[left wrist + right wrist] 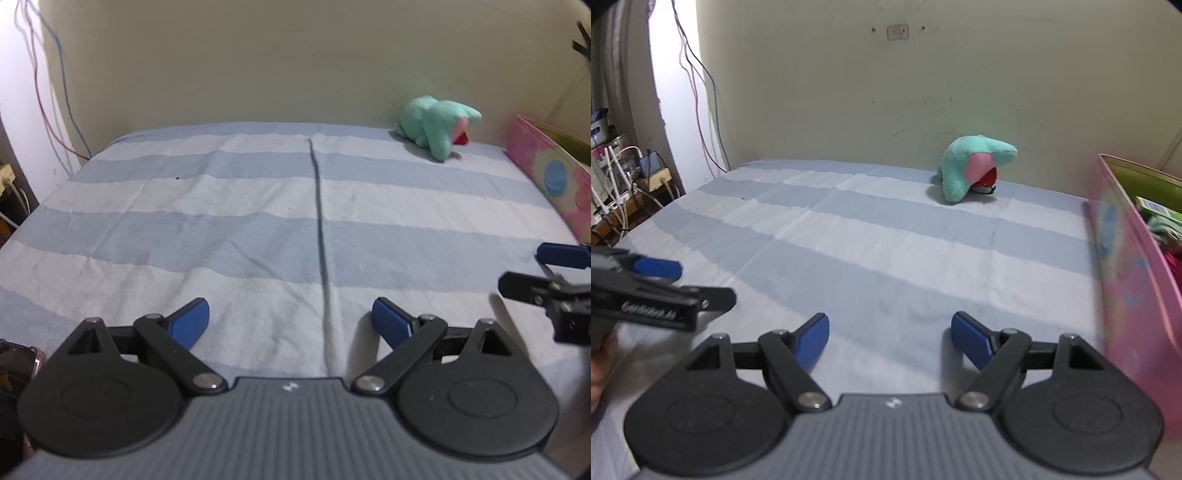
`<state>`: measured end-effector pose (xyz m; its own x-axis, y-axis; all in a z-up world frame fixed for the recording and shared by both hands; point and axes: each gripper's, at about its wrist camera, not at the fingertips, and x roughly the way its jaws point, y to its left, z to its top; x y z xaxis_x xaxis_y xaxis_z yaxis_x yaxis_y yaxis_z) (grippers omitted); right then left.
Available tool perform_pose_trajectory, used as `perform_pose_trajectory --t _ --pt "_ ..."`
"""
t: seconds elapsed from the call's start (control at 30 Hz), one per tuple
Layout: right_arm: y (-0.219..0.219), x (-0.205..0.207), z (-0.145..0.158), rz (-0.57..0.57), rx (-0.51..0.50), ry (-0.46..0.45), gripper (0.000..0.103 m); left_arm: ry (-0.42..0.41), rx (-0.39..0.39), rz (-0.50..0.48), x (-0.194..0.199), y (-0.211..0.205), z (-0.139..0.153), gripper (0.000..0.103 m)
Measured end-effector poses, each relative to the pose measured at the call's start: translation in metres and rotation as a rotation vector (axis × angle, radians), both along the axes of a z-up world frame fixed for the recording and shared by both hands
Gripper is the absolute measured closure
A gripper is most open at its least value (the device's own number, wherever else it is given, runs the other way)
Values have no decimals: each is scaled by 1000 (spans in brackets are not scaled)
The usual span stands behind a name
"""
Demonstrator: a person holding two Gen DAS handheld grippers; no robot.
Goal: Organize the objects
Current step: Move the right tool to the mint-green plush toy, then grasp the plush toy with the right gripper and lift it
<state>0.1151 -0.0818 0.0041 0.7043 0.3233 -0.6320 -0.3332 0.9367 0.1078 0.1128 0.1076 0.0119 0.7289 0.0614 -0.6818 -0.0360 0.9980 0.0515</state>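
A teal plush toy (436, 123) with a pink and red part lies on the striped bed sheet (221, 206) near the far wall, right of centre. The right wrist view shows the same plush toy (971, 168) far ahead. My left gripper (290, 321) hovers over the near part of the bed, open, with only sheet between its blue pads. My right gripper (890, 338) is open too, holding nothing. Each gripper shows at the edge of the other's view: the right gripper (543, 273) at the right, the left gripper (670, 284) at the left.
A pink box (1137, 280) with green lining holds several items along the bed's right side; the left wrist view shows its pink box (550, 173) wall. Cables and plugs (624, 184) clutter the floor left of the bed. A beige wall (886, 92) stands behind.
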Motion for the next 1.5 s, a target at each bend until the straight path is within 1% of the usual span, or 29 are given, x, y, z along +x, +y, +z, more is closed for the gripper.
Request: perform_pose_trajectory --t 0.07,0.13,0.2,0.27,0.33,0.4,0.43,0.47,0.53,0.63,0.7,0.73,0.77,0.8,0.83,0.87,0.93,1.03,1.23,1.3,1.33,1.37,1.4,1.43,1.47,1.5 --pt "1 18 1 -13 14 11 26 -18 -18 28 3 3 -2 4" --pt "-2 35 2 -37 43 23 26 -57 -25 59 4 4 -6 2" --pt "-7 52 4 -64 83 21 26 -71 -30 74 5 3 -6 2" --pt "-11 67 4 -105 104 0 23 -81 -52 82 3 7 -6 3" --pt "-13 84 3 -138 123 -10 22 -92 -76 93 2 11 -5 3" --pt "-15 100 4 -166 160 -21 22 -97 -86 93 1 11 -4 3" --pt "-15 108 5 -186 172 -37 20 -99 -88 92 1 11 -4 3" --pt "-14 116 6 -205 174 -52 15 -100 -93 91 1 12 -4 3" --pt "-13 131 7 -244 174 -71 11 -102 -105 90 1 13 -4 2" --pt "-12 158 4 -312 163 -80 11 -106 -119 87 1 15 -4 2" --pt "-12 176 0 -357 162 -64 12 -108 -126 87 1 17 -4 2" --pt "-14 183 -2 -373 174 -49 15 -109 -128 86 1 17 -4 2" --pt "-16 190 -4 -374 192 -31 30 -110 -130 86 1 17 -4 2" --pt "-17 194 -6 -354 209 -7 42 -110 -132 86 1 18 -4 2" --pt "-17 195 -7 -341 208 4 50 -111 -135 86 1 18 -4 2" --pt "-15 190 -6 -330 195 -11 55 -112 -139 86 2 19 -5 2" --pt "-11 181 -5 -281 179 -20 56 -113 -145 87 3 20 -5 2" --pt "-3 155 -4 -227 137 -43 56 -114 -145 88 3 20 -5 2" --pt "4 89 -4 -125 132 -47 55 -114 -141 89 2 19 -5 2" --pt "5 67 -3 -98 136 -25 56 -114 -137 89 2 18 -5 2" --pt "3 57 -6 -84 144 8 63 -113 -134 90 2 17 -5 2" --pt "3 47 -5 -77 138 12 67 -113 -131 91 2 17 -5 2" --pt "3 37 -3 -67 123 -2 67 -113 -128 91 2 17 -5 2" --pt "0 26 -4 -56 133 17 67 -112 -124 92 2 16 -5 2" --pt "-4 14 -6 -59 149 6 70 -112 -120 93 1 16 -5 2" --pt "-6 10 -5 -44 132 6 73 -111 -115 93 1 15 -6 2"
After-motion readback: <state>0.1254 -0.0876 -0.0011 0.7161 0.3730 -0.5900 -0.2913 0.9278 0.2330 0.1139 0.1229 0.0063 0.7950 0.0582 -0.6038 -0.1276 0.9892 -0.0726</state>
